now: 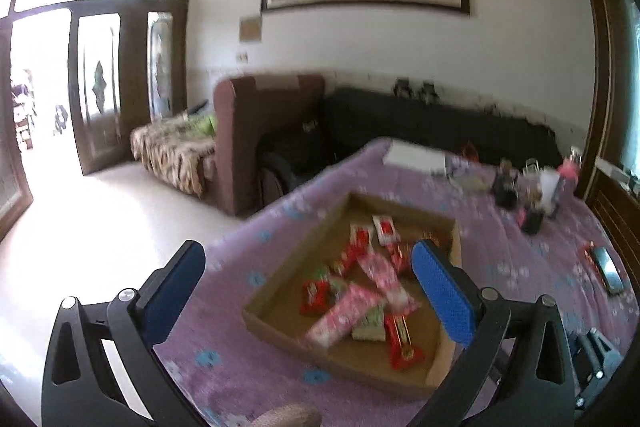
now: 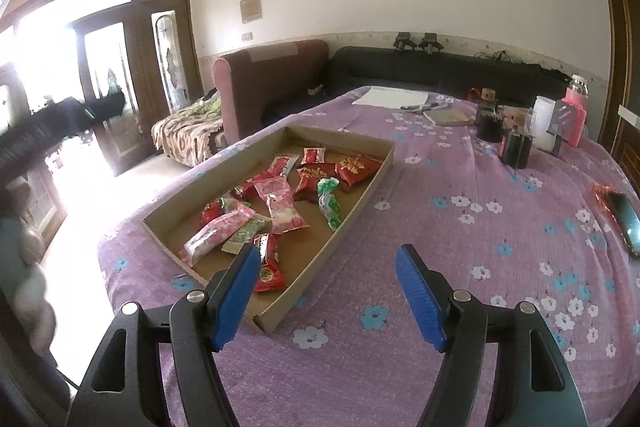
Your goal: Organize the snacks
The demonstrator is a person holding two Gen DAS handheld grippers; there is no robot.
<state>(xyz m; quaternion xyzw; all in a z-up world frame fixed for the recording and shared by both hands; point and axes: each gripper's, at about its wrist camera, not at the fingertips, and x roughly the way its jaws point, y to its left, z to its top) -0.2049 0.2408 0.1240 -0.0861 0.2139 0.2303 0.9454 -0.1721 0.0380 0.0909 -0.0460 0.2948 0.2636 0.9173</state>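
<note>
A shallow cardboard tray lies on the table with the purple flowered cloth. It holds several snack packets: red ones, pink ones and a green one. My left gripper is open and empty, held above the tray's near left side. My right gripper is open and empty, held above the tray's near right corner. One more red packet lies beside a phone at the table's right edge.
A phone lies at the right edge. Dark jars, a pink bottle, a white cup, a notebook, pens and white paper stand at the far end. Sofas lie beyond the table.
</note>
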